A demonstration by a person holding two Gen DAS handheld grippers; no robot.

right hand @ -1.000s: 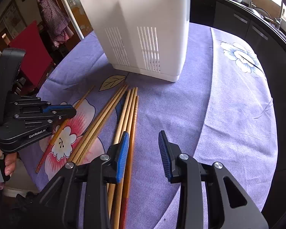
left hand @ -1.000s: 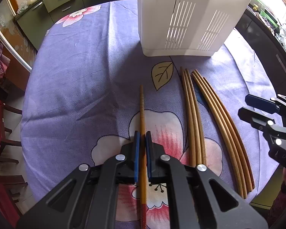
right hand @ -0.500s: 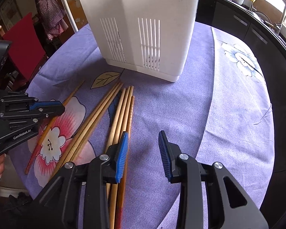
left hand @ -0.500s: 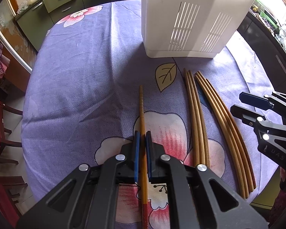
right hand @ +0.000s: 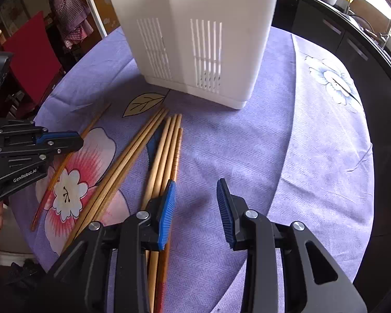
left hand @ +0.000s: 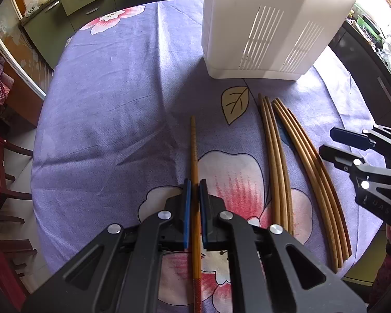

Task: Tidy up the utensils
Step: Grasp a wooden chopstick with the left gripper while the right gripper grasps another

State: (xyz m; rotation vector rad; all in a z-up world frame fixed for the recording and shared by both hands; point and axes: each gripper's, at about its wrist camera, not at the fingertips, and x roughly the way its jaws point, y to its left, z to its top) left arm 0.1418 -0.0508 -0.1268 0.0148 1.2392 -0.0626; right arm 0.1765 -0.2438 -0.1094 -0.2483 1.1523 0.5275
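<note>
Clamping one chopstick (left hand: 194,156) between nearly closed pads, left gripper (left hand: 194,190) low over purple cloth (left hand: 104,99) — right gripper (right hand: 195,203) spread wide and holding nothing, just beside two loose chopstick bundles (right hand: 166,151) lying near white holder (right hand: 195,26) — chopstick tip pointing toward holder.

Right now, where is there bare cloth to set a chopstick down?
Bare cloth lies left of the held chopstick, and more right of the right tool. Crowded: chopsticks lie between the tools, below the holder.
</note>
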